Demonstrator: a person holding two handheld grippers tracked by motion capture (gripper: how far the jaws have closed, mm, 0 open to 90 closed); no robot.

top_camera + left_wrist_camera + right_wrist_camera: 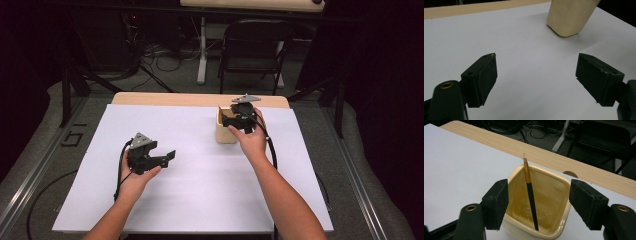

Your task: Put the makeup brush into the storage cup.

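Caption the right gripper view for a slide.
Open right gripper poised over a cream cup with a thin brush leaning inside.

A black folding chair stands on the floor well beyond the right gripper, past the table's far wooden edge. Cables lie beside it, farther left, near a white leg.

A white sheet covers most of a wooden table. The left gripper is held low over the sheet's left half, jaws apart and pointing right, nothing between them. The right gripper sits directly above a cream square cup near the far edge, partly hiding its opening; its jaw state cannot be made out here. 1 black folding chair stands beyond the table.
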